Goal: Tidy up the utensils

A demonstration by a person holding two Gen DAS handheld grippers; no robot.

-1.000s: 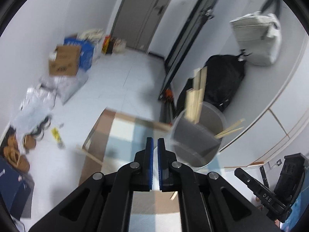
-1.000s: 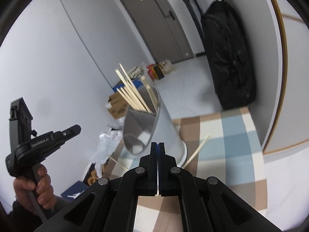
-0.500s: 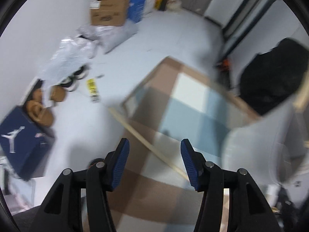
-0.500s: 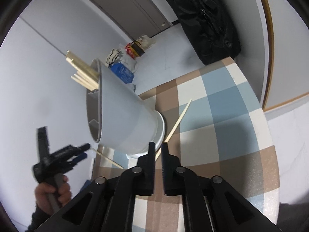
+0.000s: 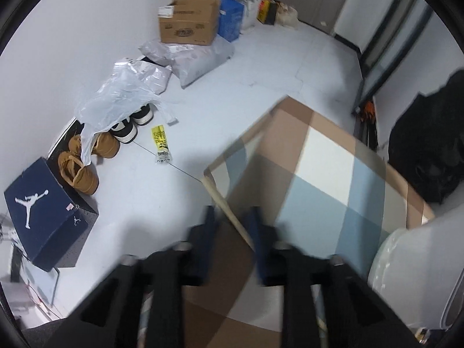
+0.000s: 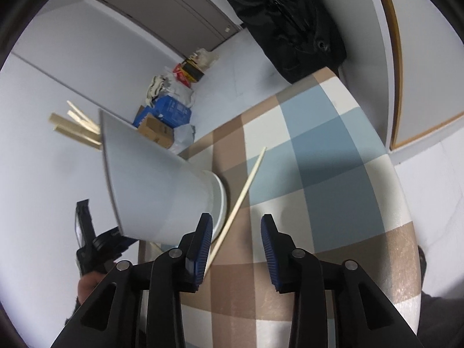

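Observation:
A white cup-shaped holder stands on the checked tablecloth with several wooden chopsticks sticking out of its top. A loose chopstick lies on the cloth beside the holder's base, its near end by the left finger of my right gripper, which is open and empty. In the left wrist view another loose chopstick lies along the table's left edge, passing between the fingers of my left gripper, which is open around it. The holder's side shows at the right.
The table ends close on the left; below is a floor with a cardboard box, plastic bags, shoes and a dark blue shoebox. A black bag leans against the wall behind the table. The left handle shows left of the holder.
Both grippers went from shut to open. The left one swung away from the holder down to the chopstick at the table edge. The right one lowered toward the chopstick beside the holder.

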